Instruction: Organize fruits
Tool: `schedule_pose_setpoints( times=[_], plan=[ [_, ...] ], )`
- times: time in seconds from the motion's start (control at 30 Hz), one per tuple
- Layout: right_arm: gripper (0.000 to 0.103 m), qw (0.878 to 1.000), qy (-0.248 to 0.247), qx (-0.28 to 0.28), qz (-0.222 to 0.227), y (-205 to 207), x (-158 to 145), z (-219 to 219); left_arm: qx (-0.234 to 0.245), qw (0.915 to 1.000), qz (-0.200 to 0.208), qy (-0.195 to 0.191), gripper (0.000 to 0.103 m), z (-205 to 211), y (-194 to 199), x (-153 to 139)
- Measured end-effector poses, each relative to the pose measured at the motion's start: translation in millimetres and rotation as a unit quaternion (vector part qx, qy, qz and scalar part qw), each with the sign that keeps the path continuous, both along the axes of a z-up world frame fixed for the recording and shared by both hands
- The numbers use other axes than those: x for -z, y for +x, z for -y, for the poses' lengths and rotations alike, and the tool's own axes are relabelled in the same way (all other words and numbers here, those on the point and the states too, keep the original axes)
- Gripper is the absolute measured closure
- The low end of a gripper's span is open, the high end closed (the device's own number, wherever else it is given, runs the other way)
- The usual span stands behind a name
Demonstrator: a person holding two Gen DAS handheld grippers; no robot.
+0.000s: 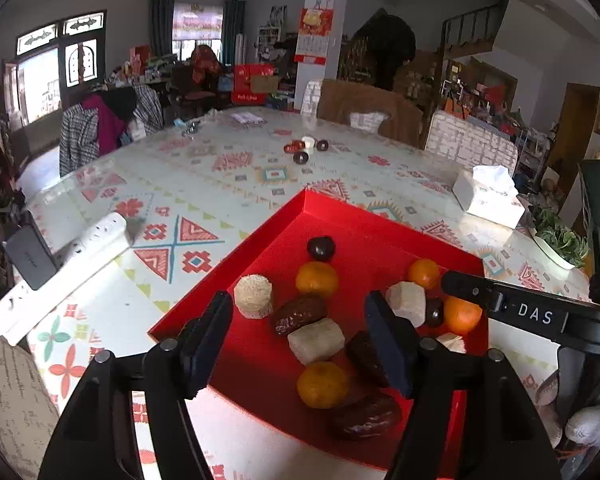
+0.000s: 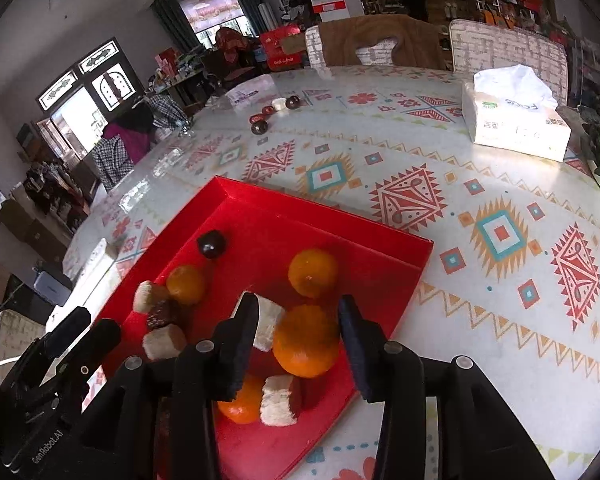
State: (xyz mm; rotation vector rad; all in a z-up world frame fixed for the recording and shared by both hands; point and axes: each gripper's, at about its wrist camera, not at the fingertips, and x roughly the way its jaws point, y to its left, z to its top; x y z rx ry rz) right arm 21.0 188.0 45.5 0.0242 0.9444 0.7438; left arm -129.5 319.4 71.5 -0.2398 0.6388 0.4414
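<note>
A red tray (image 1: 236, 256) (image 2: 380, 236) on the patterned table holds several oranges, brown dates, pale cane chunks and dark round fruits. My left gripper (image 1: 300, 336) is open and empty above the tray's near side, over a date (image 1: 300, 314) and a cane chunk (image 1: 316, 340). My right gripper (image 2: 298, 336) is open, its fingers on either side of an orange (image 2: 306, 340) in the tray, not closed on it. The right gripper also shows in the left wrist view (image 1: 472, 292). A few loose fruits (image 1: 306, 150) (image 2: 272, 114) lie far across the table.
A tissue box (image 1: 488, 196) (image 2: 516, 116) stands at the right. A white power strip (image 1: 60, 276) and a dark device (image 1: 30, 256) lie at the left. A leafy plant in a dish (image 1: 560, 240) sits at the right edge. Chairs line the far side.
</note>
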Motion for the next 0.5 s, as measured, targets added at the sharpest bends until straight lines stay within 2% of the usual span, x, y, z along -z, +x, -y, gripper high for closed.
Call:
schedule_pose_setpoints(
  times=[0.13, 0.2, 0.27, 0.37, 0.5],
  plan=[
    [0.058, 1.0, 0.011, -0.002, 0.01, -11.8, -12.0, 10.9, -0.012, 0.9994, 0.01, 0.03, 0.029, 14.2, -9.9, -12.9],
    [0.058, 1.0, 0.015, -0.002, 0.018, -19.8, -18.8, 18.4, -0.019, 0.9986, 0.018, 0.046, 0.022, 21.5, -15.6, -20.0],
    [0.055, 1.0, 0.018, -0.001, 0.025, -28.9, -24.6, 27.4, -0.03, 0.9969, 0.031, 0.065, 0.019, 31.5, -24.5, -29.5],
    [0.051, 0.999, 0.022, 0.002, 0.035, -44.1, -30.3, 42.5, -0.037, 0.9951, 0.046, 0.08, 0.014, 42.5, -33.4, -40.3],
    [0.05, 0.998, 0.021, 0.005, 0.051, -64.2, -34.8, 62.4, -0.04, 0.9931, 0.06, 0.093, 0.013, 59.7, -44.6, -51.1]
  ],
)
